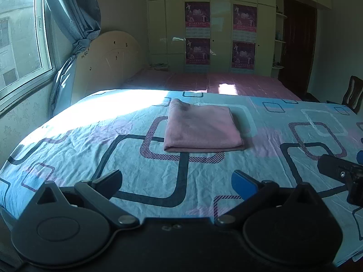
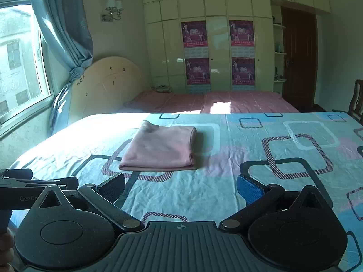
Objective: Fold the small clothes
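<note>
A pink cloth (image 1: 202,129) lies folded into a neat rectangle on the patterned sheet (image 1: 113,149) of the bed, with its folded edge toward me. My left gripper (image 1: 179,181) hovers open above the sheet, well short of the cloth, with nothing between its fingers. In the right wrist view the same pink cloth (image 2: 161,148) sits ahead and to the left. My right gripper (image 2: 181,187) is open wide and empty, also held back from the cloth. Part of the right gripper (image 1: 340,172) shows at the right edge of the left wrist view.
The patterned sheet (image 2: 249,181) stretches wide to the right. Behind it lies a second bed with a pink cover (image 2: 226,104) and a cream headboard (image 2: 106,86). A window (image 1: 18,45) with blue curtain is left, a wardrobe (image 2: 217,45) at the back, a chair (image 2: 357,100) right.
</note>
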